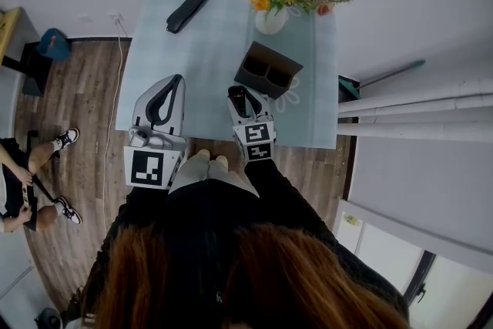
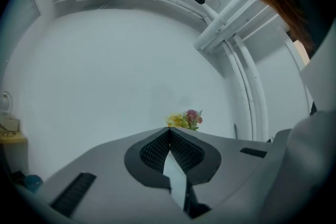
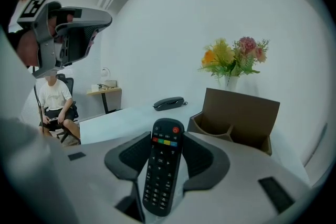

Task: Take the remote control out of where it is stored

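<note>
done: your right tool (image 3: 168, 139) is clamped on the remote control (image 3: 161, 176), which is out of the brown holder (image 3: 239, 115) and just beside it.
left tool (image 2: 169, 132): clenched, empty.
left to do: likely only setting it on the tabletop (image 3: 121, 118).

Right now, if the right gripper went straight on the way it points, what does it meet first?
Probably nothing near. The right gripper, shut on the remote, aims just left of the cardboard box, over the table toward the black handset. Depth is unclear.
</note>
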Motion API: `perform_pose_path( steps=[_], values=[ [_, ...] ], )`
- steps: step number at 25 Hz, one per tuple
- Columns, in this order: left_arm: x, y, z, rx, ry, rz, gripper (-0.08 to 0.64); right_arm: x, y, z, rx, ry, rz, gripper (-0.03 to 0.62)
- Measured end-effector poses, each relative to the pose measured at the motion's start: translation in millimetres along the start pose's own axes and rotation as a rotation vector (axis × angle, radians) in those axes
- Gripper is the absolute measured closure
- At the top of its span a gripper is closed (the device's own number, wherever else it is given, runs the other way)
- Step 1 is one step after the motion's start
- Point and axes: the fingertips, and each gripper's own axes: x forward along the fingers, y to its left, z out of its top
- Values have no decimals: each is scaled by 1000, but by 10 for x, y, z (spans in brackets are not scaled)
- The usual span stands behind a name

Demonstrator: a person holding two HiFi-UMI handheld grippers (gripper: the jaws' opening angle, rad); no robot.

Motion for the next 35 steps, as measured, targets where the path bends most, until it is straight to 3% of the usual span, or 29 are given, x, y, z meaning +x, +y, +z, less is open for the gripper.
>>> perform_pose_path(
  steps=[8,10,11,24,35],
  values=[
    [39,-23,-14,4,9,-8,555,288,-144,-107,45,39,-5,397],
    [43,-31,-11,2,5,-9,555,332,-196,-162,46,52,-23,500],
    [41,-32,-21,1,8,-10,555,359,-210,-201,40,63,-27,520],
    [29,-24,-36,2,14,-2,555,554,-266,-464,78,176,-5,525],
    [13,-23,-48,2,21,2,555,520,-350,-502,8,221,-62,523]
  ],
)
